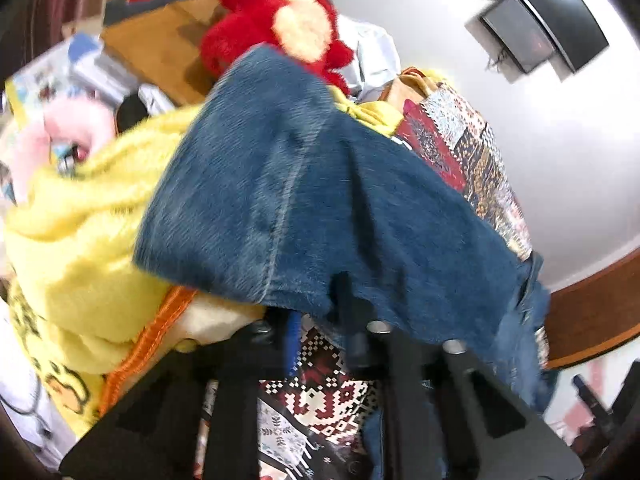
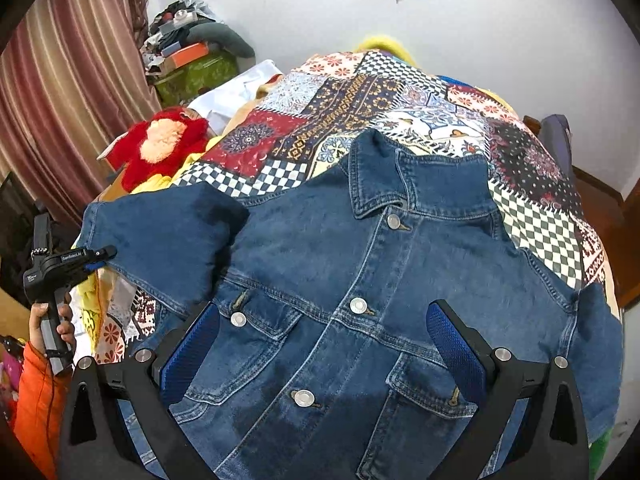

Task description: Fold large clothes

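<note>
On the patchwork bedspread by a white wall lies the denim jacket.

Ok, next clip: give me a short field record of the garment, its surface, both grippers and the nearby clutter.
garment: blue denim jacket, front up, buttoned
surface: patchwork printed quilt on a bed
left gripper: shut on the end of the jacket's sleeve, at the bed's edge
right gripper: open, blue pads either side of the jacket front; contact unclear
clutter: red plush toy, yellow fleece blanket
fold progress: no fold visible yet
</note>
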Motion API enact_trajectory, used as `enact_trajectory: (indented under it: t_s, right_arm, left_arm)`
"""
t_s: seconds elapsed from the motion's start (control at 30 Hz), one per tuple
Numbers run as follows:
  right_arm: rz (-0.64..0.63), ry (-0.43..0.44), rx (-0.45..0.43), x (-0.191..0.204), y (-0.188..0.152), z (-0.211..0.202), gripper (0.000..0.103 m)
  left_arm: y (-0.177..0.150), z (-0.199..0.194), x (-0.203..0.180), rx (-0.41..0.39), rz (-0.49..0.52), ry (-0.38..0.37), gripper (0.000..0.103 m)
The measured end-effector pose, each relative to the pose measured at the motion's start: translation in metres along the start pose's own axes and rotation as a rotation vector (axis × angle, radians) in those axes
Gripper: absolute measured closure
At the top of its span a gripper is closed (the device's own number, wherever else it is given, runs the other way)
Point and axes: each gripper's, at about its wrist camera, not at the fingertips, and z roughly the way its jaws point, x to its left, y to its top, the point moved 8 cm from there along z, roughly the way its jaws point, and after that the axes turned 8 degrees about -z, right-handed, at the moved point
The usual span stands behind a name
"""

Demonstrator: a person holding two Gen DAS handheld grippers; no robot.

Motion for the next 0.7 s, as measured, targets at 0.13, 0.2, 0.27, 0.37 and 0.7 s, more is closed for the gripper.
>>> enact_trajectory:
  t_s: [0.13, 0.2, 0.27, 0.37, 0.7]
  right_arm:
    - [0.021, 0.004, 0.004, -0.007, -0.004, -0.001, 0.000]
    - [0.032, 0.006, -0.003, -0.012, -0.006, -0.005, 0.000]
    - [0.041, 0.005, -0.013, -0.017, -0.008, -0.010, 0.000]
    - [0.058, 0.008, -0.033, -0.027, -0.011, -0.019, 0.000]
    - [0.167, -0.009, -0.086, -0.083, -0.035, -0.058, 0.000]
  left_arm:
    - [-0.002, -0.018, -0.038, -0.075, 0.151, 0.023, 0.094]
    - [-0.002, -0.033, -0.062, -0.115, 0.227, 0.023, 0.094]
    - [-0.003, -0.050, -0.094, -0.156, 0.306, -0.003, 0.095]
    - [-0.008, -0.065, -0.143, -0.185, 0.384, -0.069, 0.095]
    - [-0.088, -0.052, -0.324, -0.120, 0.666, -0.277, 0.095]
